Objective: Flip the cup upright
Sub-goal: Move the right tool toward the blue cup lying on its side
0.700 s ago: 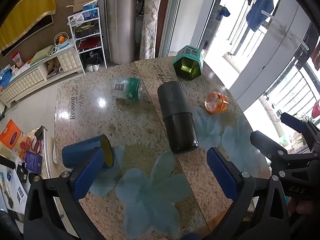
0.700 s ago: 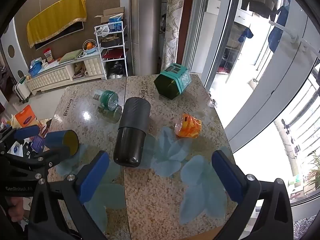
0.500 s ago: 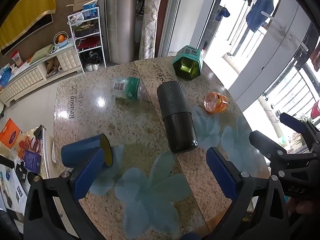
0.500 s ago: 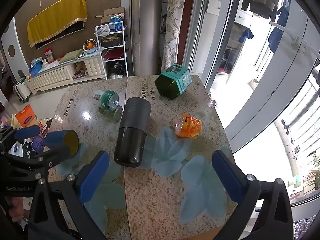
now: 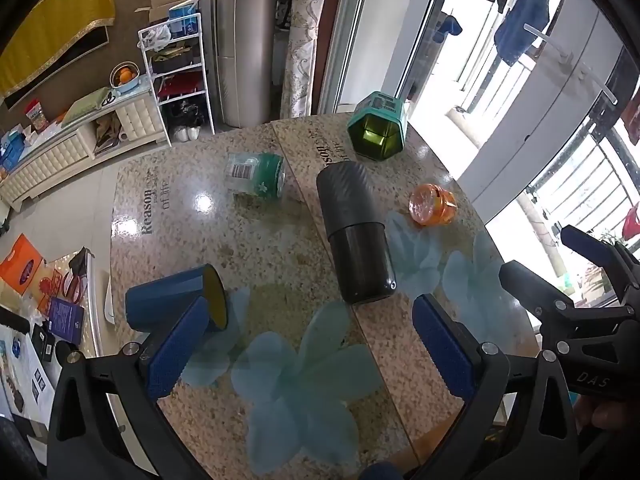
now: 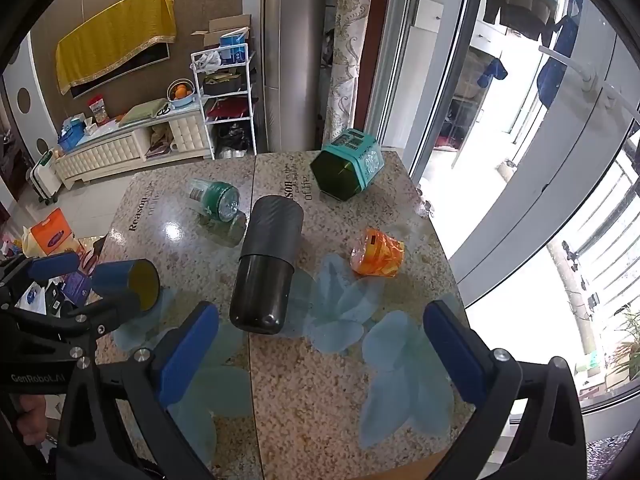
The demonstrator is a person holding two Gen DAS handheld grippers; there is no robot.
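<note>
1. We held the left hand-held gripper released, its pads wide apart and empty, low over the near part of the counter. Its left pad sat just in front of the blue cup, which lay on its side at the left edge with its yellow-lined mouth facing right. We could not tell whether pad and cup touched.
2. We judged that we were at the approach: no cup was gripped and none stood upright. Several lay tipped, and we could not tell which one was meant; the blue cup was nearest the left hand-held gripper.
3. If it was the target, the next move called for swinging left, spreading the pads around its body and rolling the mouth upward. The counter edge right beside it left little room, and a nudge could have rolled it off.
4. Further in lay a clear green-labelled cup, also on its side.
5. In the middle a tall black flask lay lengthways, dividing the counter and standing between the two hand-held grippers' reaches.
6. At the far end a teal tin lay tipped, its open mouth toward us.
7. To the right an orange cup lay on its side, apart from the flask.
8. We held the right hand-held gripper released too, empty, hovering over the near right of the counter.
</note>
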